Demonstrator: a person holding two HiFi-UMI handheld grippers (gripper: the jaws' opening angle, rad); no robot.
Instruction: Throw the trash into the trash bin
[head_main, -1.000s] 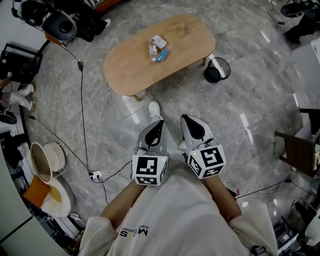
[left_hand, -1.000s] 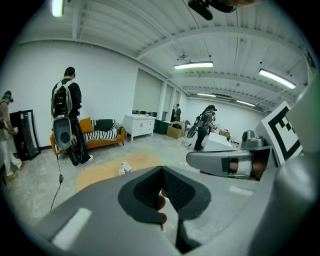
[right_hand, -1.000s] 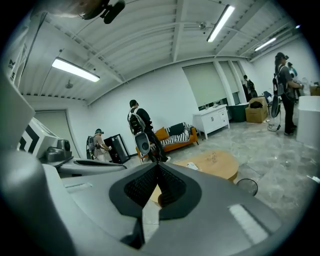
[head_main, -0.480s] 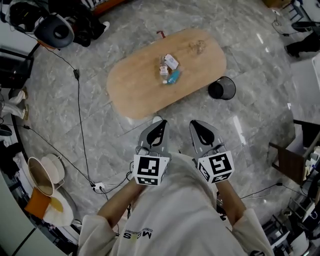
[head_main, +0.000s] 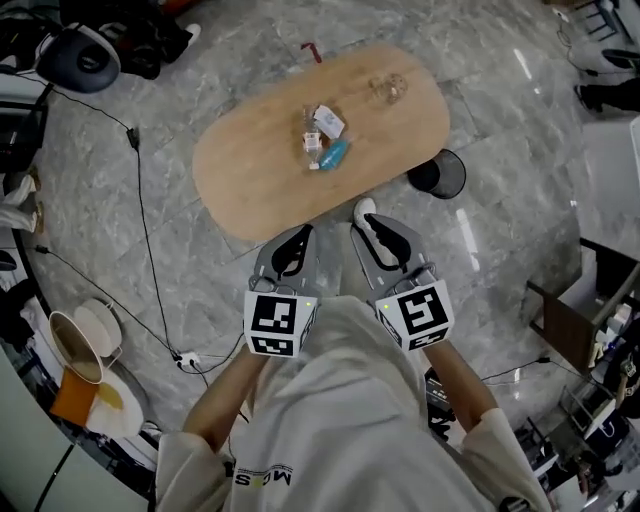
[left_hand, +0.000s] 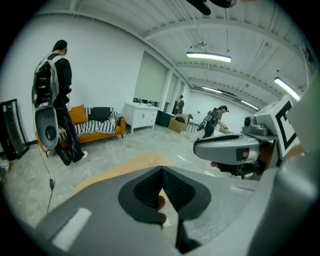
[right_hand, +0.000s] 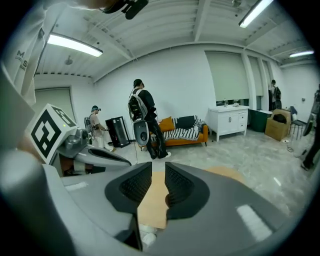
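Wood-topped oval table (head_main: 250, 170), low, on a glossy grey stone-look floor (head_main: 180, 260). The trash (head_main: 322, 142) sits near the middle of the top: a small loose heap of packets with one blue piece on its five o'clock side. A clear crumpled wrapper (head_main: 388, 88) lies apart at about one o'clock from the heap. The black mesh bin (head_main: 440, 175) stands on the floor just off the table edge, at four o'clock from the heap. Both tools hang at the table's six o'clock side, short of the top. The left gripper (head_main: 298, 238) has its tips together on nothing. The right gripper (head_main: 372, 228) has just been opening, with a narrow gap and nothing in it. Likely trouble: the heap is several light pieces, so a narrow bite may lift one and scatter the rest towards the edge. The bin mouth looks small and sits lower than the top, so a piece let go early would probably land on the floor. The person's white shoe (head_main: 364, 210) is near the bin, and a nudge could tip it. A black cable (head_main: 140, 230) trails over the floor at nine o'clock, a tripping risk. Room: white walls, strip lights, an orange sofa (right_hand: 185, 131), a white cabinet (right_hand: 231, 117), and others standing about.
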